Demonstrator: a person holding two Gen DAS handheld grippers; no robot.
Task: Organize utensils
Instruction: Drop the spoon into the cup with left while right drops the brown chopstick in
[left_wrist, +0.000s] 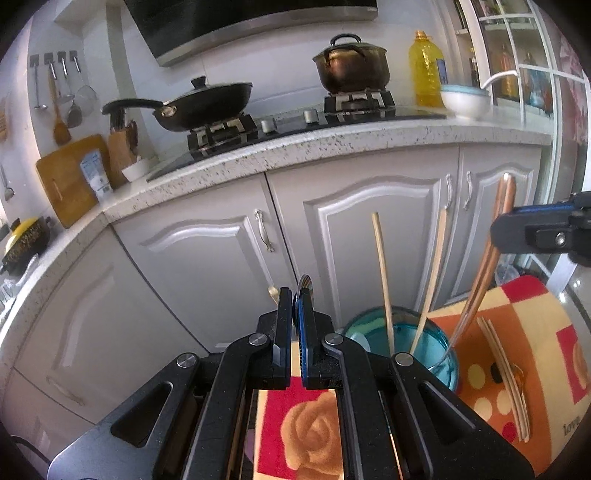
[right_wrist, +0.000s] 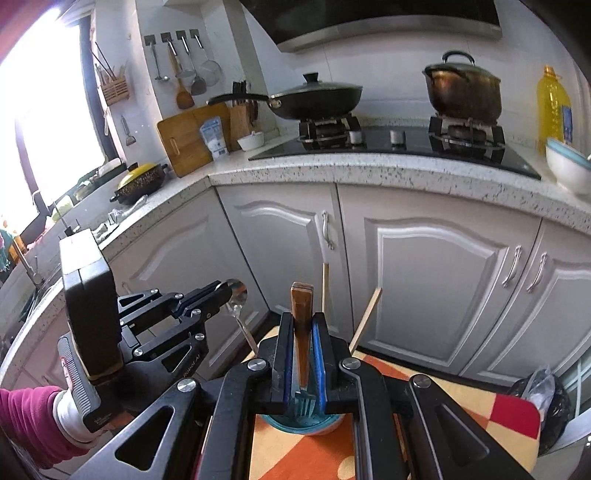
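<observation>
we pinch a spoon in left gripper, a fork in right gripper; either may slip or tip the cup.

I see white cabinets, speckled surface, tiled wall, bright window on the left.

Only "love" reads on the patterned cloth
</observation>
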